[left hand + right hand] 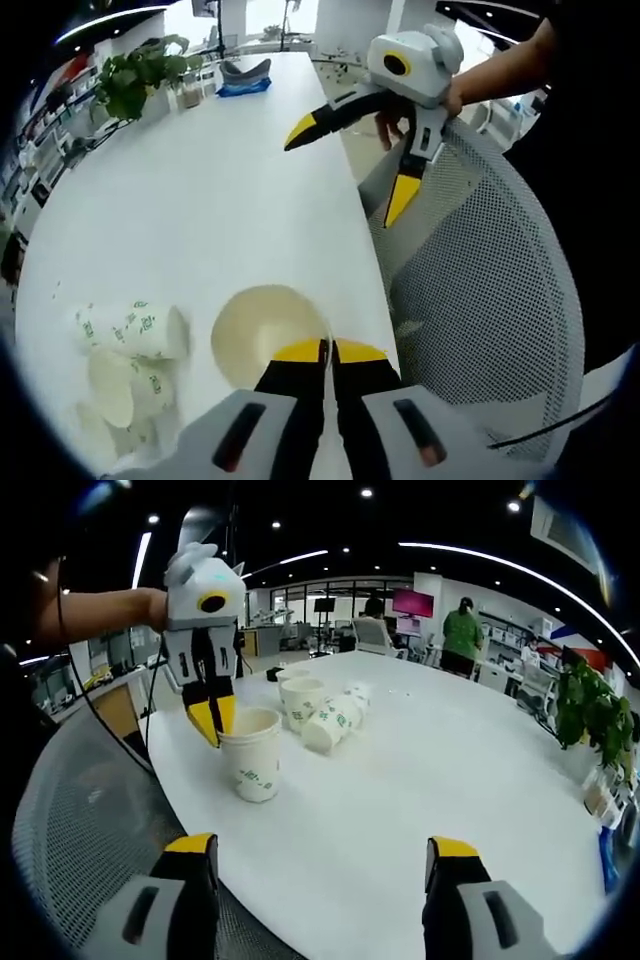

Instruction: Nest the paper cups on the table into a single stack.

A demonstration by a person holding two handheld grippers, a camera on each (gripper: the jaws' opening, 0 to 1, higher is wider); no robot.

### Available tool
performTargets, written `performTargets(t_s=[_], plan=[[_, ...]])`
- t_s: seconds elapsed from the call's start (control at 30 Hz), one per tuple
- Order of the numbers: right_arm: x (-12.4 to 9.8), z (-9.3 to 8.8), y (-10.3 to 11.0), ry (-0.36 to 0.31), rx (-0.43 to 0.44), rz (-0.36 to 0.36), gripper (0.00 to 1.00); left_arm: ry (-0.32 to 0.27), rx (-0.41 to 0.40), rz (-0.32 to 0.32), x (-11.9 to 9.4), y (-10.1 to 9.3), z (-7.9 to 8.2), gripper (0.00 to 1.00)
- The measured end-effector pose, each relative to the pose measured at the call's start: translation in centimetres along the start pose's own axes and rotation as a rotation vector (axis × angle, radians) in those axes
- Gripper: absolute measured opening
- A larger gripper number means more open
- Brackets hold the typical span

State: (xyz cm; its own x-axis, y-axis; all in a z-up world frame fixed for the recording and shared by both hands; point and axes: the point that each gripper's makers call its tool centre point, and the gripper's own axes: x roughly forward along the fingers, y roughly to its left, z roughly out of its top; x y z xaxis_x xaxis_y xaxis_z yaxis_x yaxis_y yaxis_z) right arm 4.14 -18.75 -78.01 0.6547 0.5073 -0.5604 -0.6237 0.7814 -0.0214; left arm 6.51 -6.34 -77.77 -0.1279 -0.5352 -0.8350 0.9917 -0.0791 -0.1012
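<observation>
An upright white paper cup [262, 328] with green print stands near the table's edge. My left gripper [325, 349] is shut on its rim; the right gripper view shows that gripper [214, 720] pinching the same cup [254, 758] from above. Beyond it sit more cups: one upright [300, 700] and one lying on its side [331, 726]. In the left gripper view the lying cup [135, 329] is at lower left with others [118, 388] beside it. My right gripper [322, 848] is open wide, holding nothing, and hangs open over the table edge [350, 165].
The white table [430, 770] stretches far ahead. A grey mesh chair [480, 290] stands at the table's edge by the person. A potted plant [135, 75] and a blue object [245, 82] sit at the table's far end. People stand in the background [462, 632].
</observation>
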Motion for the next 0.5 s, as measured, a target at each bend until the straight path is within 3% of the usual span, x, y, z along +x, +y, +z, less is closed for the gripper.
performTargets(t_s=[0.4, 0.5], plan=[[-0.08, 0.16, -0.13, -0.006, 0.003, -0.004, 0.86, -0.007, -0.031, 0.019, 0.31, 0.76, -0.03, 0.02], [-0.09, 0.14, -0.19, -0.008, 0.003, -0.004, 0.86, -0.015, -0.033, 0.025, 0.24, 0.67, 0.0, 0.06]])
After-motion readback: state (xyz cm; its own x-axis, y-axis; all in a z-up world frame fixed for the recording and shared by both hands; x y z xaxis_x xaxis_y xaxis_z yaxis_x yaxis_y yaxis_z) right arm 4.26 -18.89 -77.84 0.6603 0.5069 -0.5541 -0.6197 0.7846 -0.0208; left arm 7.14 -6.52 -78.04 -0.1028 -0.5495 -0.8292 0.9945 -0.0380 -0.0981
